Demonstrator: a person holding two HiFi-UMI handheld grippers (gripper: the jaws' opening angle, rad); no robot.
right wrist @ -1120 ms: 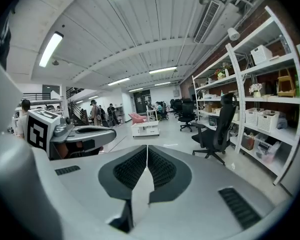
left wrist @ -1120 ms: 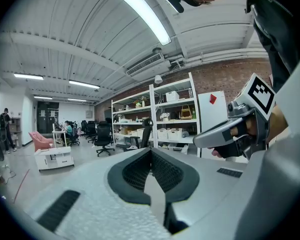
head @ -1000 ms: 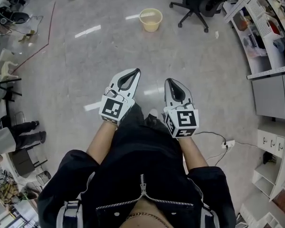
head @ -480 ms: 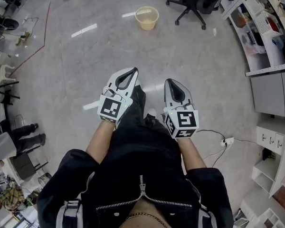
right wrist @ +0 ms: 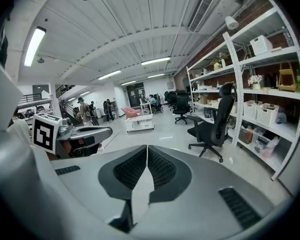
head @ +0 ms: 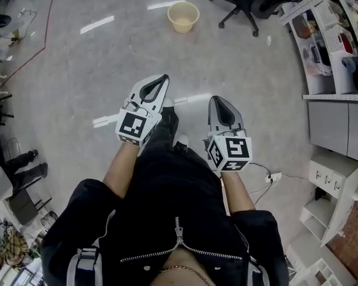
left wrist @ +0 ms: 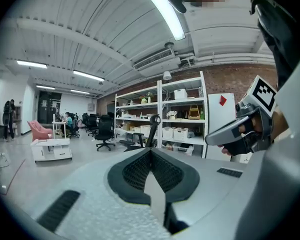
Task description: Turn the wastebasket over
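Observation:
A pale yellow wastebasket (head: 183, 15) stands upright, mouth up, on the grey floor far ahead in the head view. Both grippers are held out in front of the person's body, well short of it. My left gripper (head: 164, 76) is shut with nothing between its jaws, which meet at its tip (left wrist: 150, 150). My right gripper (head: 216, 99) is also shut and empty, its tip (right wrist: 147, 148) closed to a thin line. Each gripper view shows the other gripper alongside, and neither shows the wastebasket.
A black office chair (head: 244, 2) stands just right of the basket. White shelving with bins (head: 328, 34) and a grey cabinet (head: 337, 124) line the right side. A power strip with its cable (head: 274, 176) lies on the floor near my right. A seated person's legs (head: 21, 171) show at the left.
The person has walked forward, so the floor has slid through the head view. The left gripper has shifted left and slightly up in that view. Both grippers stay shut and empty.

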